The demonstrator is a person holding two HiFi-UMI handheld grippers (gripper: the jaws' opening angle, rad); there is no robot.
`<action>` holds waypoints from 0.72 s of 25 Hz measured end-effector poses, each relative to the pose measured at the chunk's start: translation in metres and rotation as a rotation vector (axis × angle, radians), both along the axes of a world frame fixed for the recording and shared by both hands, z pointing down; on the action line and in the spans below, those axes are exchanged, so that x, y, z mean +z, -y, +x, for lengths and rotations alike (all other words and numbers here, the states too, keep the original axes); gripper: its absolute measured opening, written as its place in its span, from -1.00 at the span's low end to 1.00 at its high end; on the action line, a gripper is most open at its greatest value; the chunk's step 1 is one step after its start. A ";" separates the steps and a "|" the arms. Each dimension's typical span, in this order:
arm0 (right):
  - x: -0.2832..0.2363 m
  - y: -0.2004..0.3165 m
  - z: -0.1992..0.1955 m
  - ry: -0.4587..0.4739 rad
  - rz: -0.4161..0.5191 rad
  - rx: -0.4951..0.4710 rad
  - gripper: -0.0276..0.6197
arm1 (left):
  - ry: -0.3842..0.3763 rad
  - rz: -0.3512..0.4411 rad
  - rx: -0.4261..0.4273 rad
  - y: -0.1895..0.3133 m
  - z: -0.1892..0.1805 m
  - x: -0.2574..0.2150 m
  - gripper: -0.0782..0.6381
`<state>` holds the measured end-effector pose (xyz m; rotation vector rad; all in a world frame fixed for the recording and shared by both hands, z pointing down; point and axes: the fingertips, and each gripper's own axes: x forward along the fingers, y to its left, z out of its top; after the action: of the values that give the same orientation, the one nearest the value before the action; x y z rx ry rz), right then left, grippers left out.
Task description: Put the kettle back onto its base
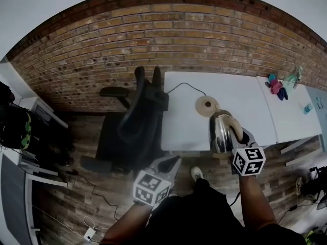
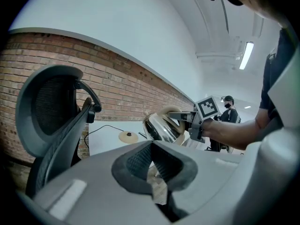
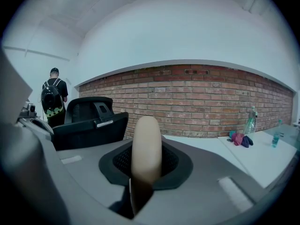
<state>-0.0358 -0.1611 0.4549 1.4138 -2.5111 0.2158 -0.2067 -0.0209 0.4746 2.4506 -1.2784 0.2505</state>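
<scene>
Head view: the right gripper (image 1: 238, 133) covers the near side of the kettle (image 1: 219, 131), so whether its bottom touches the table (image 1: 240, 93) cannot be told. The pink and blue bits (image 1: 276, 86) at the table's far end are too small to name. Right gripper view: only the beige handle (image 3: 146, 144) shows between the jaws, the kettle's body hidden below the housing. Left gripper view: the left gripper (image 2: 153, 161) hides the kettle's lower half, and the person (image 2: 281, 64) is cut off by the top and right edges.
</scene>
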 end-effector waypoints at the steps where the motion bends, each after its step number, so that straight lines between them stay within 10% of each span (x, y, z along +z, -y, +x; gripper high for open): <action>1: 0.000 0.006 0.000 0.002 0.001 -0.004 -0.65 | 0.005 -0.002 -0.003 0.003 0.001 0.000 -0.78; 18: 0.002 0.142 -0.010 0.042 0.017 -0.091 -0.65 | 0.053 -0.003 -0.110 0.089 0.014 0.002 -0.78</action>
<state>-0.0463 -0.3032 0.4565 1.3106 -2.6095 0.2095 -0.1926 -0.1103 0.4764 2.3764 -1.4289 0.2890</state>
